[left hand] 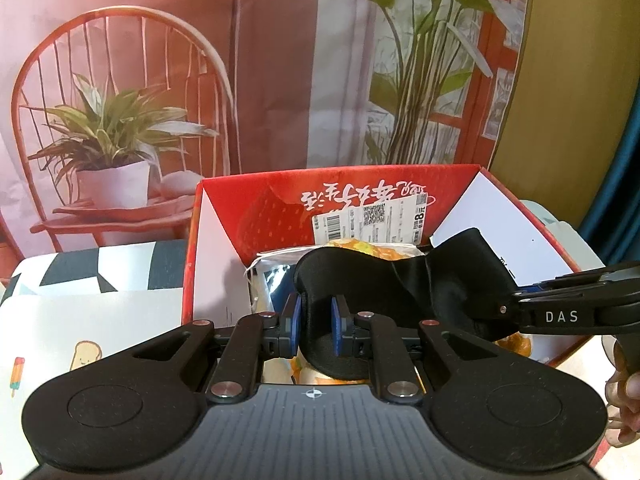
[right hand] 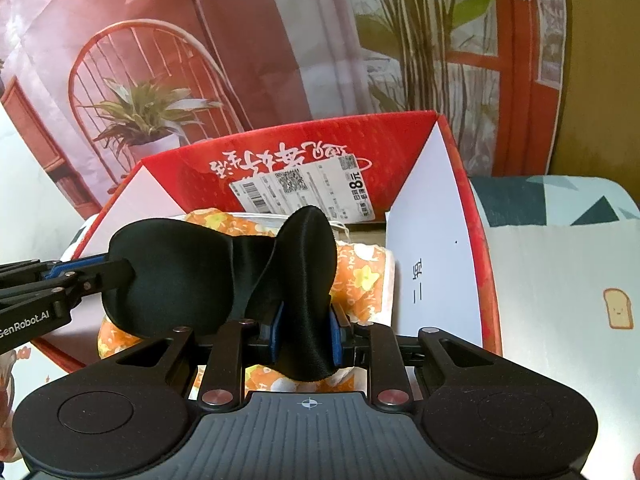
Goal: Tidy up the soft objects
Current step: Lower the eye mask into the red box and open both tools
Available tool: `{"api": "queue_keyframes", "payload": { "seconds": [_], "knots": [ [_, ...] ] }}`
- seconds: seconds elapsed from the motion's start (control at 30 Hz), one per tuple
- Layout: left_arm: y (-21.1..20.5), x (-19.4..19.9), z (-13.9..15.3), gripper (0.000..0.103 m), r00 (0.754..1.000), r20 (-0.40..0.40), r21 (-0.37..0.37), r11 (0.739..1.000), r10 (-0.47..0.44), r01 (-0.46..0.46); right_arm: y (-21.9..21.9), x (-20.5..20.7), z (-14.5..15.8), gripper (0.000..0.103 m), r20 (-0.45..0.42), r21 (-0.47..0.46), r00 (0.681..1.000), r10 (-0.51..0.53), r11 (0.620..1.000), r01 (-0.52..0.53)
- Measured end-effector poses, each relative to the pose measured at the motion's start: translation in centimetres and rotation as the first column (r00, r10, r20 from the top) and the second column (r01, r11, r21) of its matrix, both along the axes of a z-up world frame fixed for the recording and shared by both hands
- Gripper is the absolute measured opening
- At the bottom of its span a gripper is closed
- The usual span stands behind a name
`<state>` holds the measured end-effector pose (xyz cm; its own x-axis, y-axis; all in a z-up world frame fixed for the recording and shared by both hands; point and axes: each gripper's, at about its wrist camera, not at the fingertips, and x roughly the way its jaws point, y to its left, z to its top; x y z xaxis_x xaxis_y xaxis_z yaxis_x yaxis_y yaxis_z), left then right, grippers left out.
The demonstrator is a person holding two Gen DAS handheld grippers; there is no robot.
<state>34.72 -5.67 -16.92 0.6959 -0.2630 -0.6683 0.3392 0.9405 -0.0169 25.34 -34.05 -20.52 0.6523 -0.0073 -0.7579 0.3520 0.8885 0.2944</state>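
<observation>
Black satin padded eye mask (left hand: pixel 384 284), pinched at each end by my left tongs (left hand: pixel 316 324) and right tongs (right hand: pixel 304 332), held spread over the red cardboard box (left hand: pixel 248 200) for lowering inside.

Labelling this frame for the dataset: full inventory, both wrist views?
sleep mask: 1, black, stretched between both grippers over the box
box: 1, red outside, white flaps, open, centre
shipping label: 1, white, on the box's rear inner wall
floral fabric items: count unclear, orange and yellow, inside the box
silvery packet: 1, inside the box, left
tablecloth: 1, white with toast print, under the box
backdrop: 1, printed chair and plants, behind
left gripper: shut on the mask's one end
right gripper: shut on its other end
hand: 1, lower right edge
</observation>
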Motion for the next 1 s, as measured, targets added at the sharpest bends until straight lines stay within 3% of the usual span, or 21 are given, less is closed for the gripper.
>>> {"api": "queue_keyframes", "payload": {
  "seconds": [0.17, 0.27, 0.43, 0.5, 0.63, 0.77, 1.0],
  "knots": [
    [-0.1, -0.1, 0.0, 0.019, 1.0, 0.002, 0.006, 1.0, -0.005, 0.005, -0.1, 0.0, -0.2, 0.022, -0.011, 0.012, 1.0, -0.01, 1.0, 0.01],
    [-0.2, -0.4, 0.2, 0.029, 1.0, 0.02, 0.033, 0.999, -0.005, 0.004, 0.1, -0.2, 0.0, 0.025, 0.0, -0.007, 1.0, -0.009, 1.0, 0.009],
    [0.2, -1.3, 1.2, 0.051, 0.999, 0.048, 0.031, 0.999, -0.013, 0.011, 1.0, -1.1, 1.5, 0.049, 0.076, -0.109, 0.997, -0.006, 0.994, 0.014],
    [0.4, -2.0, 1.7, 0.056, 0.998, 0.068, 0.033, 0.999, -0.014, 0.012, 1.2, -1.6, 2.2, 0.065, 0.106, -0.148, 0.994, 0.0, 0.989, 0.016],
    [1.1, -3.8, 2.9, 0.066, 0.995, 0.099, 0.012, 1.0, -0.012, 0.011, 1.4, -3.3, 3.7, 0.076, 0.167, -0.182, 0.986, 0.025, 0.983, 0.006],
    [2.0, -6.0, 3.4, 0.067, 0.993, 0.114, -0.019, 1.0, -0.009, 0.011, 2.2, -5.6, 4.7, 0.088, 0.223, -0.207, 0.974, 0.049, 0.978, -0.002],
    [3.6, -10.8, 2.3, 0.067, 0.996, 0.089, -0.056, 0.998, -0.002, 0.007, 3.8, -9.9, 4.6, 0.088, 0.275, -0.181, 0.96, 0.051, 0.984, 0.0]
  ]
}}
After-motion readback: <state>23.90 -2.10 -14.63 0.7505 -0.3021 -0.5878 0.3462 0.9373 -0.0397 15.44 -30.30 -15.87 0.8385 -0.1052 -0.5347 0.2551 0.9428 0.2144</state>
